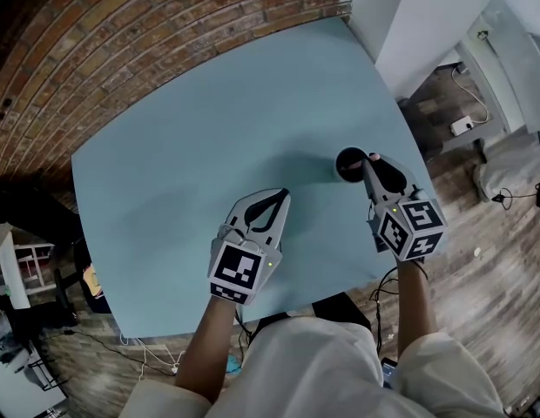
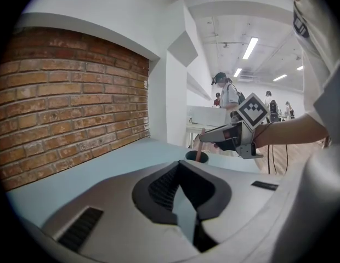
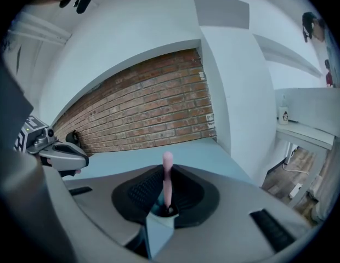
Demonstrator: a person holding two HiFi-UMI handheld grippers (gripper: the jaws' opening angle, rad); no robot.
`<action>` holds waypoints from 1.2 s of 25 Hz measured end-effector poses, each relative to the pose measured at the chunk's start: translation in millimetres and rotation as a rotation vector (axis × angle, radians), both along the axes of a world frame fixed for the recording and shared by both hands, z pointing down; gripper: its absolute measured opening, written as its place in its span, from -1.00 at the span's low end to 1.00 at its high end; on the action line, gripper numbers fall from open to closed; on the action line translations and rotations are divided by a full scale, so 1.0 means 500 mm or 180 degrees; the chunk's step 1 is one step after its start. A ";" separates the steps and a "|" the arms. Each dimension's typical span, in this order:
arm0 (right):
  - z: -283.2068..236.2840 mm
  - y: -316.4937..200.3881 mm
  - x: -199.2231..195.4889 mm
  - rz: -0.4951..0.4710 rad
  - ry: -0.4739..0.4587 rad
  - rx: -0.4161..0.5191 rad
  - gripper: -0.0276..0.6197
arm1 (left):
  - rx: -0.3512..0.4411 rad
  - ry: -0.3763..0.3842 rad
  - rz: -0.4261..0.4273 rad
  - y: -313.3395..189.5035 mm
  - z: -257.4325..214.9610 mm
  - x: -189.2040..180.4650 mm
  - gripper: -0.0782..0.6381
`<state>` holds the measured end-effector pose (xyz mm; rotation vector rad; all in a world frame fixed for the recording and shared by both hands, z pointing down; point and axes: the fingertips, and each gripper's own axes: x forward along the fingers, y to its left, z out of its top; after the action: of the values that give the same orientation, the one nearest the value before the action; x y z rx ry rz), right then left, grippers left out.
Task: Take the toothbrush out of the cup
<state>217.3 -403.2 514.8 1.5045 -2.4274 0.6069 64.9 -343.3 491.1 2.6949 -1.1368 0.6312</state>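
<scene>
1. Near the right edge of the counter (image 1: pixel 183 146), the toothbrush (image 3: pixel 167 174) stands upright in the cup (image 1: pixel 347 165), clamped by the right gripper (image 1: pixel 371 160).
2. The left gripper (image 1: pixel 281 196) is closed on nothing and well apart, so the lift looks like the right's, straight up.

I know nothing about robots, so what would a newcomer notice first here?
A pale blue table fills the head view, below a red brick wall. Near the table's right edge, the right gripper is shut on a pink toothbrush standing in a dark cup. The left gripper is shut and empty, nearer the person.
</scene>
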 end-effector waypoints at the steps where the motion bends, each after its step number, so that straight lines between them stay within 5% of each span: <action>1: -0.007 0.003 0.002 0.0024 0.0005 0.0011 -0.70 | 0.0015 0.0003 0.0009 0.002 -0.005 -0.002 -0.74; 30: -0.274 0.238 -0.007 0.0538 0.0446 0.0701 -0.71 | 0.0624 0.0251 0.0297 0.149 -0.180 -0.073 -0.74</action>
<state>213.8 -284.2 377.8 1.7866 -2.3384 0.2583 28.2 -268.6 401.3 2.9231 -1.1124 0.4425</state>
